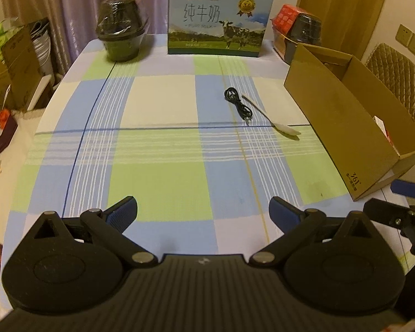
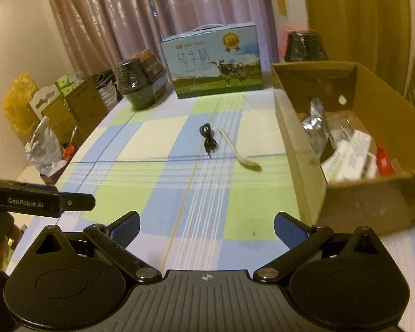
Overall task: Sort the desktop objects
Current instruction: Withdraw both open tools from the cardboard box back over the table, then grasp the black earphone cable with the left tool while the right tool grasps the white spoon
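Observation:
A coiled black cable [image 1: 237, 105] [image 2: 208, 139] lies on the checked tablecloth, with a pale plastic spoon [image 1: 274, 121] [image 2: 239, 149] just to its right. An open cardboard box [image 1: 343, 116] [image 2: 304, 149] stands at the table's right side and holds a silver pouch [image 2: 315, 121], white packets and something red. My left gripper [image 1: 203, 211] is open over the near part of the table, well short of the cable. My right gripper [image 2: 206, 228] is open too, nothing between its blue pads. Each gripper shows at the edge of the other's view.
A blue milk carton [image 1: 220, 19] [image 2: 213, 61] stands at the table's far edge. Wrapped stacks of dark bowls [image 1: 121, 33] [image 2: 139, 80] sit far left and far right. Cardboard boxes and bags crowd the left side beyond the table. A quilted chair [image 1: 398, 80] stands behind the box.

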Tool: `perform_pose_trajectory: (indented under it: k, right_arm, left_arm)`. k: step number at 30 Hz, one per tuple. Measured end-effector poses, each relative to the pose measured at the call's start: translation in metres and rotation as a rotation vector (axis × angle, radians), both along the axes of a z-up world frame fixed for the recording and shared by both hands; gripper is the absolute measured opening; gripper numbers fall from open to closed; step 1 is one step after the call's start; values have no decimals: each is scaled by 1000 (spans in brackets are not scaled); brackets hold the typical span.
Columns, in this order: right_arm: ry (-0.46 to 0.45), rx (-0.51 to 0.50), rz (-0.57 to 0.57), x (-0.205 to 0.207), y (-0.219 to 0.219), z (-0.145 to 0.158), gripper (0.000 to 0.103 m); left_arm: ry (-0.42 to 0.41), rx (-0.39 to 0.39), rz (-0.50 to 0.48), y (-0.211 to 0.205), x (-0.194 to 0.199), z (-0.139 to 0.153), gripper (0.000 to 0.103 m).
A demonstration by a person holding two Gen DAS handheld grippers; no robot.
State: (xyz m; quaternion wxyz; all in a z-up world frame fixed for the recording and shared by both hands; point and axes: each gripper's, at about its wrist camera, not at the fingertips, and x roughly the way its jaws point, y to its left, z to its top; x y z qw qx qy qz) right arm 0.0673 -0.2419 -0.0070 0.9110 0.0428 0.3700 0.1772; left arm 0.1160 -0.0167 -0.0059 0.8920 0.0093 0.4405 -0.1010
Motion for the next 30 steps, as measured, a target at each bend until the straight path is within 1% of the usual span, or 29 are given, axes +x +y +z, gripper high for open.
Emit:
perform_pose_trajectory:
  k: [4, 5, 6, 7, 9, 15, 19, 22, 27, 30]
  right_arm:
    - [-26, -45, 42, 23, 12, -7, 100]
    - [-31, -57, 53, 30, 15, -10, 98]
    - [-34, -69, 62, 37, 18, -13, 94]
    - [-34, -81, 71, 44, 21, -17, 91]
    - [-33, -103, 83, 58, 26, -26, 82]
    - [-52, -189, 107, 96, 38, -51, 62]
    - [-59, -238, 100, 120, 43, -68, 57]
    - [-67, -299, 103, 135, 47, -81, 52]
    - [-69, -365, 95, 157, 51, -99, 45]
    - [-72, -397, 90, 168, 52, -106, 42]
  left_arm:
    - [-10, 27, -35, -1, 19, -4, 100]
    - [-10, 37, -44, -1, 25, -6, 100]
    - [-13, 43, -52, -1, 29, -8, 100]
    - [-14, 46, -61, -1, 35, -10, 100]
    - [-18, 48, -72, 0, 45, -13, 100]
    - [-23, 60, -112, 2, 76, -31, 100]
    - [-36, 66, -142, -1, 96, -42, 100]
    - [-51, 69, -165, -4, 112, -51, 99]
    - [-73, 57, -175, -6, 128, -64, 99]
    - [-81, 55, -172, -5, 134, -72, 99]
